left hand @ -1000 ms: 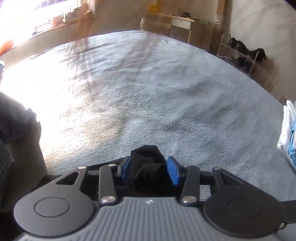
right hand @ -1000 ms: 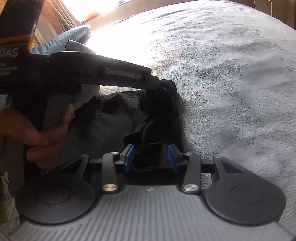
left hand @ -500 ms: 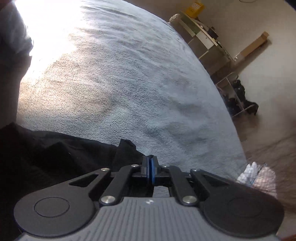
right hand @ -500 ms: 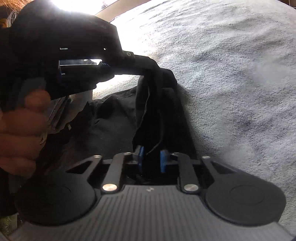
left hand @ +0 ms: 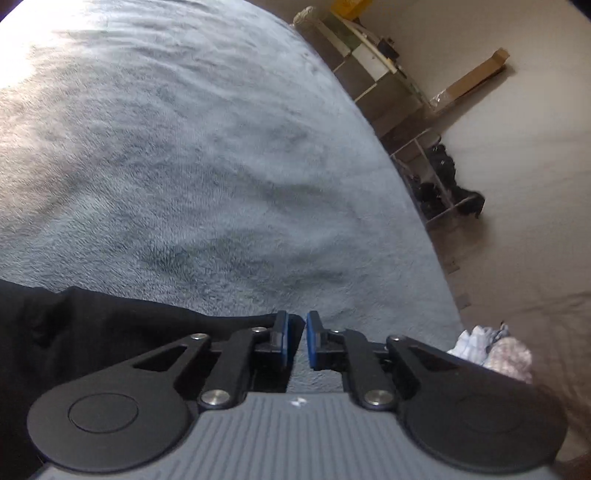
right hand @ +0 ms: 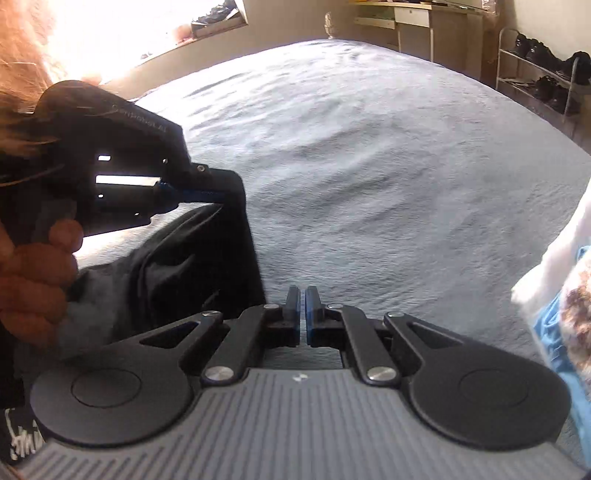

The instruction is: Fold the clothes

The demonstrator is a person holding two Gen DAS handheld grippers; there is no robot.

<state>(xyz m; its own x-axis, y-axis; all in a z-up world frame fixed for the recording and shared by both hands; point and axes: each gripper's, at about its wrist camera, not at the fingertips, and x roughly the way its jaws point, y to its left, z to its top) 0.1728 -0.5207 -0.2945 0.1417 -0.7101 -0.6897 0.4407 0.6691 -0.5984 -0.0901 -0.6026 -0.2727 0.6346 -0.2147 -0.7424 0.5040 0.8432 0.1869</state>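
Note:
A black garment (left hand: pixel 92 332) hangs at the lower left of the left wrist view, over a grey fleece bed (left hand: pixel 207 177). My left gripper (left hand: pixel 296 334) has its blue pads a narrow gap apart, with bed showing between them. In the right wrist view the left gripper (right hand: pixel 218 194) pinches the top edge of the black garment (right hand: pixel 207 266), which hangs down from it. My right gripper (right hand: pixel 302 314) is shut with nothing between its pads, just right of the hanging garment.
A pile of white, blue and patterned clothes (right hand: pixel 561 288) lies at the right edge of the bed (right hand: pixel 388 166). A desk (right hand: pixel 417 18) and a shoe rack (right hand: pixel 539 66) stand beyond the bed. The person's hand (right hand: pixel 33 273) holds the left gripper.
My right gripper let go of the black garment and closed empty. The left gripper lifted the garment's edge higher. In its own view its pads went from tight together to slightly apart.

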